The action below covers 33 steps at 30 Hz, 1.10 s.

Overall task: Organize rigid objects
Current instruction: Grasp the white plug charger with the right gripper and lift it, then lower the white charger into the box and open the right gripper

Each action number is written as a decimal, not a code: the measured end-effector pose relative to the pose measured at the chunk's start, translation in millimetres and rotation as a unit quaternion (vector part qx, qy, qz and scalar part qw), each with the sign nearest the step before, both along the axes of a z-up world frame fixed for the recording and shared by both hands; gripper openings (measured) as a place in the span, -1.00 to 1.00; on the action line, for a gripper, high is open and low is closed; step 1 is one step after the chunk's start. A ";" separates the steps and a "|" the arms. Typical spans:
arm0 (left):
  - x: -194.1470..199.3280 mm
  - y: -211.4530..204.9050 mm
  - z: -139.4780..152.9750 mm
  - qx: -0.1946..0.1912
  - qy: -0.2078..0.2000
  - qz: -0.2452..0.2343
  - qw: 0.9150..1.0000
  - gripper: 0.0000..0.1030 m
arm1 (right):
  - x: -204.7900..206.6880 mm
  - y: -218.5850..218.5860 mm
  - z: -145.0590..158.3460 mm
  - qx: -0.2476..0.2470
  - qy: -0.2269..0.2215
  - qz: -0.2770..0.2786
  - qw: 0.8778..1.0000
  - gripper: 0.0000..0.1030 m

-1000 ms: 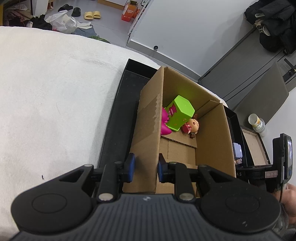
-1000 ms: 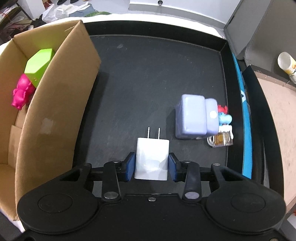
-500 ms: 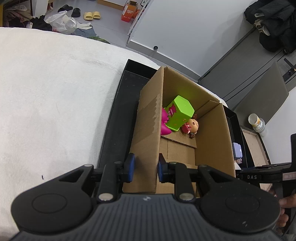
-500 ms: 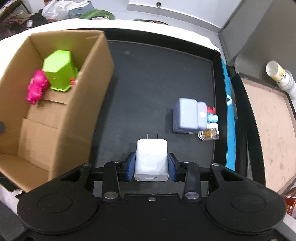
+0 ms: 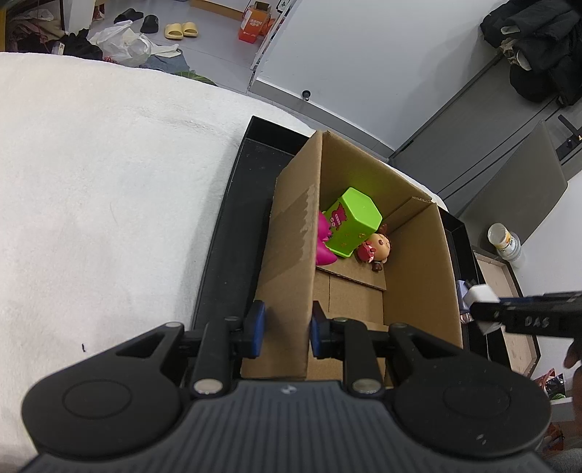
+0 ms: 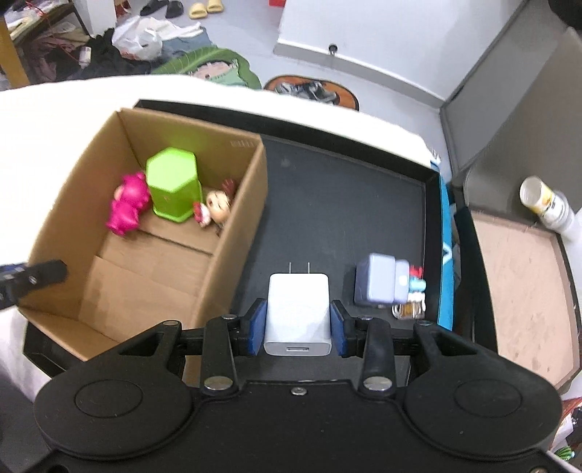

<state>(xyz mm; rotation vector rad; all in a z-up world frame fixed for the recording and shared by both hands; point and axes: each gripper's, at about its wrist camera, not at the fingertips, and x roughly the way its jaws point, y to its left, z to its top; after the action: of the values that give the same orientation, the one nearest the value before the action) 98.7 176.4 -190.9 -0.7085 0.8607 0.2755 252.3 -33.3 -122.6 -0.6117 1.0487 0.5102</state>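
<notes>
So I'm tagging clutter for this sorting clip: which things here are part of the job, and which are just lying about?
Part of the job:
- cardboard box, held by the left gripper
- white charger in the right gripper
- green container, pink toy, doll in the box
- lavender block on the black tray

Lying about:
- bottle
- slippers
- plastic bag

Both the left gripper (image 5: 284, 324) and right gripper (image 6: 297, 324) are matte black, with blue-padded fingers (image 6: 255, 326), silver screws, round side discs.
</notes>
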 end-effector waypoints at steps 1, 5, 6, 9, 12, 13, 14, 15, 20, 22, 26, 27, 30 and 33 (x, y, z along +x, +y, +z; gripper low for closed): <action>0.0 0.0 0.0 0.000 0.000 0.000 1.000 -0.56 | -0.1 1.6 2.2 0.002 -0.002 0.002 1.000 -0.29; 0.0 0.1 -0.1 0.000 0.000 0.000 1.000 -0.56 | -2.4 8.8 12.6 0.010 -0.012 0.011 1.000 -0.29; 0.0 0.0 0.0 0.000 0.000 0.000 1.000 -0.56 | -3.4 11.0 15.5 0.011 -0.016 0.013 1.000 -0.29; -0.1 0.1 0.0 0.001 0.000 0.000 1.000 -0.56 | -5.0 16.4 22.5 0.016 -0.020 0.019 0.999 -0.29; -0.2 0.5 0.3 0.000 0.000 -0.001 1.000 -0.56 | -8.3 22.2 28.5 0.024 -0.024 0.028 0.999 -0.29; -0.1 0.3 0.5 0.000 0.000 -0.001 1.000 -0.56 | -9.6 24.9 29.7 0.024 -0.024 0.033 0.999 -0.29; -0.1 0.4 0.5 0.000 0.000 -0.001 1.000 -0.56 | -10.3 27.4 30.1 0.025 -0.024 0.035 0.999 -0.29; -0.2 0.3 0.5 0.000 0.000 -0.001 1.000 -0.56 | -10.9 29.4 30.4 0.026 -0.024 0.037 0.999 -0.29; -0.2 0.3 0.5 0.000 0.000 -0.001 1.000 -0.56 | -14.9 39.4 28.4 0.029 -0.023 0.043 0.998 -0.29; -0.1 0.4 0.3 0.000 0.000 -0.001 1.000 -0.56 | -16.2 42.8 27.4 0.029 -0.023 0.045 0.998 -0.29; 0.6 0.1 0.2 -0.001 0.000 -0.001 1.000 -0.56 | -18.7 48.4 24.6 0.032 -0.023 0.049 0.998 -0.29; 0.6 0.1 0.2 -0.001 0.000 -0.001 1.000 -0.56 | -19.5 49.9 23.4 0.032 -0.022 0.049 0.998 -0.29; 0.6 0.1 0.2 -0.001 0.000 -0.001 1.000 -0.56 | -21.1 55.0 20.2 0.032 -0.021 0.052 0.998 -0.29; 0.6 0.1 0.2 -0.001 0.000 -0.001 1.000 -0.56 | -23.3 60.9 17.0 0.034 -0.019 0.055 0.998 -0.29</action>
<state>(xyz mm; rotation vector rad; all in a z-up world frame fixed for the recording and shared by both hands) 99.3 176.5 -190.8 -0.7104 0.8614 0.2726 229.0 27.6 -105.6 -0.6187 0.9618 0.6251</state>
